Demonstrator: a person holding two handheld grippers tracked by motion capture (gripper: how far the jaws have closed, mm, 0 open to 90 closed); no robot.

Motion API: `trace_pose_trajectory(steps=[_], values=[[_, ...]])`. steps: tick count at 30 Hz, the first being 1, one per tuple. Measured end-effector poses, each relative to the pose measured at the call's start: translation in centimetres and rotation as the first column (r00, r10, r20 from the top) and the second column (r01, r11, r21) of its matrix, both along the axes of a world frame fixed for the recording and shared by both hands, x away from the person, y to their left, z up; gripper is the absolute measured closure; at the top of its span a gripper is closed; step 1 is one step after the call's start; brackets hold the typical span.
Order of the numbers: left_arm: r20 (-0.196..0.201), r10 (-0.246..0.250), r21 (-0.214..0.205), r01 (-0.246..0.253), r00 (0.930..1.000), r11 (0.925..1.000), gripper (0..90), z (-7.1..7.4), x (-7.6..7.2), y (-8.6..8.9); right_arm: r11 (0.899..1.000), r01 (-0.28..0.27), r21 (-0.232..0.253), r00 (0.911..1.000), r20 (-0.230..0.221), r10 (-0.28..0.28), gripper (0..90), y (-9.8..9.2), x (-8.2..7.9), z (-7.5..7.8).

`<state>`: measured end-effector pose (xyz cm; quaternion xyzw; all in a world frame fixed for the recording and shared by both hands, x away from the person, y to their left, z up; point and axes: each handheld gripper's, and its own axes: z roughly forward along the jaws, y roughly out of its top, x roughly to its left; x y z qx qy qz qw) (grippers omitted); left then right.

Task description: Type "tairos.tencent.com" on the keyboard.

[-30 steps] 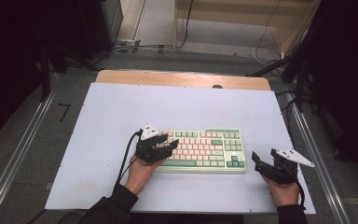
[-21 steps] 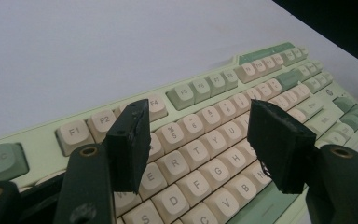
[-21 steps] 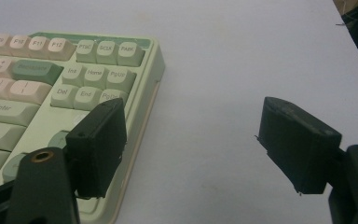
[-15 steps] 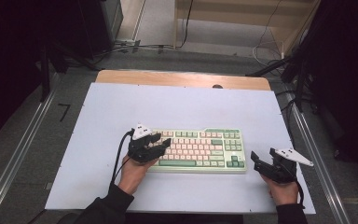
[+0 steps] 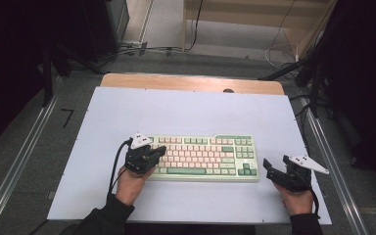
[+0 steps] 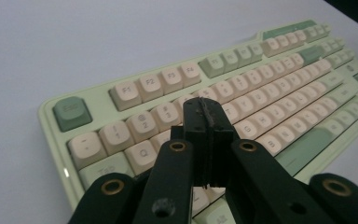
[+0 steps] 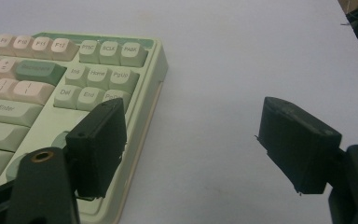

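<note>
A green-and-cream keyboard [image 5: 203, 157] is laid flat on the white desk [image 5: 186, 112], slightly toward the 5 o'clock side of the desk's middle in the high view, with its long edge parallel to the near edge.

The left tongs [image 5: 157, 152] are held over the keyboard's left end, at the 9 o'clock side of the keyboard. In the left gripper view the left tongs [image 6: 205, 116] are seen pressed together, jaw against jaw, with nothing between them; they have just been closing. The joined tips are poised above the number and letter rows near the left of the keyboard [image 6: 223, 107], close to the keys marked 3 and 4; whether a key is touched cannot be told. A black cable [image 5: 113, 166] is trailed from this gripper back toward the sleeve.

The right tongs [image 5: 269, 169] are held just beside the keyboard's right end, at its 3 o'clock side, low over the desk. In the right gripper view the right tongs [image 7: 191, 140] are seen spread wide apart, with nothing gripped: one jaw is placed over the keyboard's [image 7: 74, 74] right corner near the navigation keys, the other over bare desk [image 7: 223, 56].

A strip of brown wood [image 5: 191, 82] is seen along the desk's far edge, at 12 o'clock.
</note>
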<state>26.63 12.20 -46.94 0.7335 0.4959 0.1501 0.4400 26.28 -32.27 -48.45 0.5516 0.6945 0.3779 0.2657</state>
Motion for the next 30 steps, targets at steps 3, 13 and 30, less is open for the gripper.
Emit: trace_pose_trajectory(steps=[3, 13, 30], values=[[-0.013, 0.013, 0.007, -0.013, 0.9998, 0.9999, 90.0, -0.4, -0.1, 0.6, 1.000, 0.000, 0.002, 1.0000, 0.000, 0.000, 21.7, 0.0, 0.0, 0.0], [-0.041, 0.029, 0.046, -0.027, 0.9987, 0.9986, 88.0, -1.4, -0.1, 1.0, 1.000, -0.008, 0.001, 1.0000, 0.000, 0.008, 21.7, 0.1, 0.0, 0.0], [-0.037, 0.007, 0.007, -0.007, 0.9993, 1.0000, 78.2, -1.6, -0.2, 1.0, 1.000, -0.010, 0.006, 0.9999, 0.003, 0.010, 21.7, 0.2, 0.0, 0.1]])
